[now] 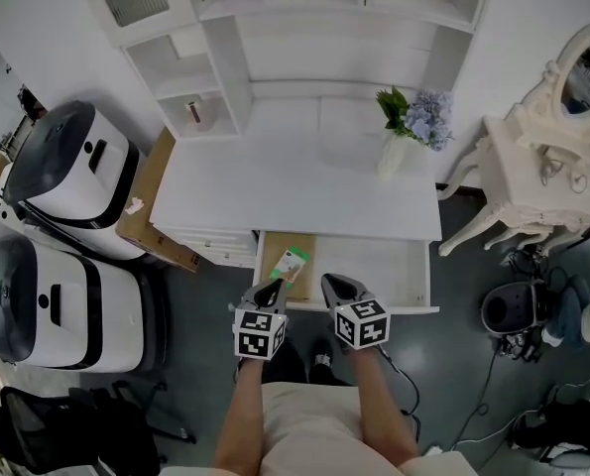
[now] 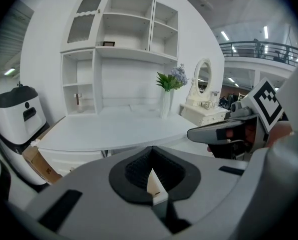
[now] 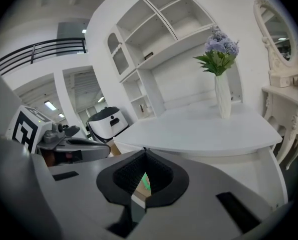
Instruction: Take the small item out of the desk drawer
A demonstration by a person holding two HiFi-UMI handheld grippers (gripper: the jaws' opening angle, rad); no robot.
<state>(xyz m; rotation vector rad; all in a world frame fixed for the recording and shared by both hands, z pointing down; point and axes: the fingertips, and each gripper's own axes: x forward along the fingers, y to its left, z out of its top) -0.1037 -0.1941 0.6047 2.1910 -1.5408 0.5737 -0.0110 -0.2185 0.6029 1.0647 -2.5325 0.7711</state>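
The white desk's (image 1: 304,191) drawer (image 1: 384,271) stands pulled out below the front edge. In its left part lies a small green and white packet (image 1: 291,264). My left gripper (image 1: 272,286) hovers at the drawer's front edge just below the packet, jaws shut and empty. Just to its right, my right gripper (image 1: 331,284) is over the front edge too, shut with nothing in it. In the left gripper view the shut jaws (image 2: 151,171) point at the desk, and the right gripper (image 2: 224,133) shows beside them. In the right gripper view a sliver of the green packet (image 3: 145,183) shows through the shut jaws (image 3: 145,154).
A vase of flowers (image 1: 402,142) stands on the desk's right rear, under a white shelf unit (image 1: 225,58). Two white and black appliances (image 1: 71,172) and a cardboard box (image 1: 151,206) sit left of the desk. A white dressing table with mirror (image 1: 542,167) stands at the right.
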